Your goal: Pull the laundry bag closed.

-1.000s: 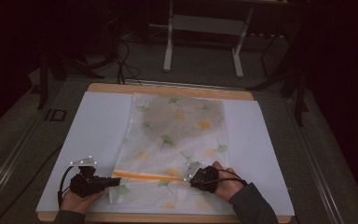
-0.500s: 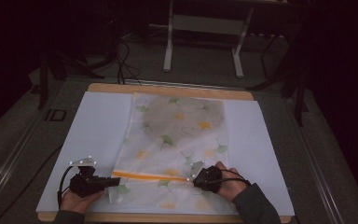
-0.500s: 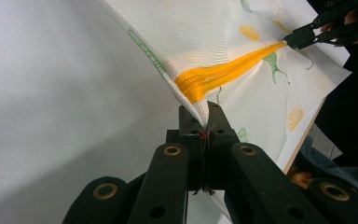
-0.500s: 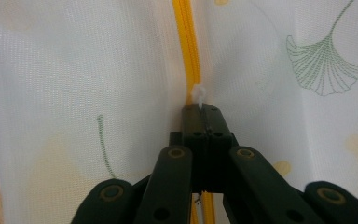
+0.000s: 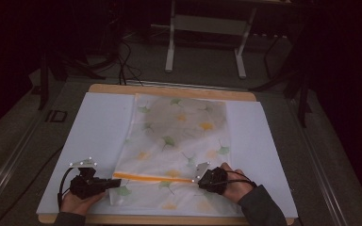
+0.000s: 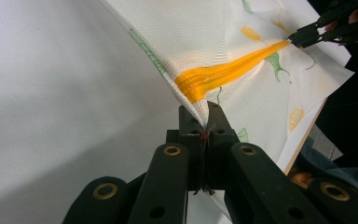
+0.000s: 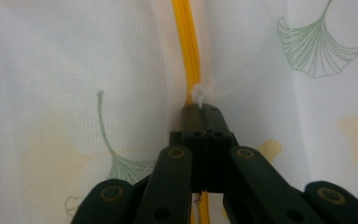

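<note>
A white cloth cover [image 5: 176,150] printed with green and yellow leaves lies flat on the white sheet [image 5: 94,136] over the table [image 5: 169,89], and an orange zipper [image 5: 153,177] runs across its near end. The left gripper [image 5: 108,183] has its jaws pressed together on the fabric at the zipper's left end [image 6: 200,119], lifting that corner a little. The right gripper [image 5: 199,180] is clamped at the zipper's other end, where a small white pull [image 7: 199,95] sits just ahead of its closed jaws. The step in hand looks like working the zipper along its track. To do it well, the left grip should hold the end firmly and keep the zipper taut and straight, while the right draws the pull steadily along the line without lifting or twisting, so loose fabric beside the teeth is not caught.
</note>
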Motion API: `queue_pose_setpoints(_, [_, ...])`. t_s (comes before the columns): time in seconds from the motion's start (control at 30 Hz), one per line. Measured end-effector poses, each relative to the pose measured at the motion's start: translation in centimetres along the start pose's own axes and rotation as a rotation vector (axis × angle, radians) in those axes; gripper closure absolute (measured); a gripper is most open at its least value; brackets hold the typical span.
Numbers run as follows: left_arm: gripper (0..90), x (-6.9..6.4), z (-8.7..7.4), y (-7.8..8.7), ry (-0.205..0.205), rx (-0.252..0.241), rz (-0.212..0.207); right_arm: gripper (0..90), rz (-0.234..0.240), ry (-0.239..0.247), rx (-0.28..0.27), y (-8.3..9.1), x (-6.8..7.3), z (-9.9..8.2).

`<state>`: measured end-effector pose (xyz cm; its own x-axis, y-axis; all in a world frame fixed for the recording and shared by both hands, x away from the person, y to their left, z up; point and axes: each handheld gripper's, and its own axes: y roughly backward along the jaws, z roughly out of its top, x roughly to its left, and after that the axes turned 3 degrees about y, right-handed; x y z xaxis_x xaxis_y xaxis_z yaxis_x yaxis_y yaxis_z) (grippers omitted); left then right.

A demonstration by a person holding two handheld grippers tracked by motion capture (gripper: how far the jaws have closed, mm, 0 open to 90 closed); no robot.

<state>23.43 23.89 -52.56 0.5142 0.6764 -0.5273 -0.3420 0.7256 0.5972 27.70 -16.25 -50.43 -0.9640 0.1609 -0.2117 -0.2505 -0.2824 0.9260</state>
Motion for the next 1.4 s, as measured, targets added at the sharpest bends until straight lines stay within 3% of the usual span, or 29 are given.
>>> queue_pose_setpoints(0.73, [88.5, 0.0, 0.0, 0.1, -0.002, -0.004, -0.004, 90.0, -0.027, -0.042, -0.008, 1.3, -0.6, -2.3])
queue_pose_setpoints(1.4, [88.5, 0.1, -0.1, 0.0, 0.005, -0.001, 0.000, 90.0, -0.049, -0.079, 0.047, 2.4, -0.7, -5.2])
